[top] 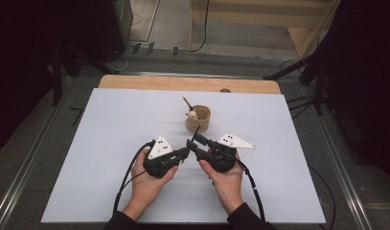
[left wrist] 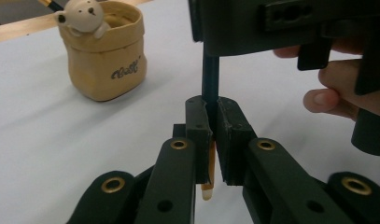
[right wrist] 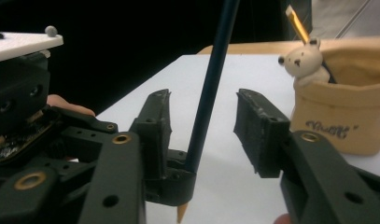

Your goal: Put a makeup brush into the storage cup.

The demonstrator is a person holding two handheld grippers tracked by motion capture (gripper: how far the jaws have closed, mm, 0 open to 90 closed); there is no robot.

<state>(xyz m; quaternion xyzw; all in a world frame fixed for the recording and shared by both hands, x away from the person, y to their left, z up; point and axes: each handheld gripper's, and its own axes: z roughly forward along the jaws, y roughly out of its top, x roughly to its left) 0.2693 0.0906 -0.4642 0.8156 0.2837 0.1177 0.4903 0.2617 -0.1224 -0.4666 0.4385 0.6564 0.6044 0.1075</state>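
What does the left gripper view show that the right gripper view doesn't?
Left gripper view: the left gripper clamped shut on the dark pencil, with a person's fingers nearby. Right gripper view: the right gripper, its jaws standing apart on either side of that pencil. Both: the pencil and the beige bear holder.

bear cup [top: 198,119] just ahead, table [top: 111,143] open

Tan pencil cup [left wrist: 106,58], dark cursive word on its front, too blurred to read

Left tongs [left wrist: 211,140] clamped; right tongs [right wrist: 204,126] parted, tips meeting.
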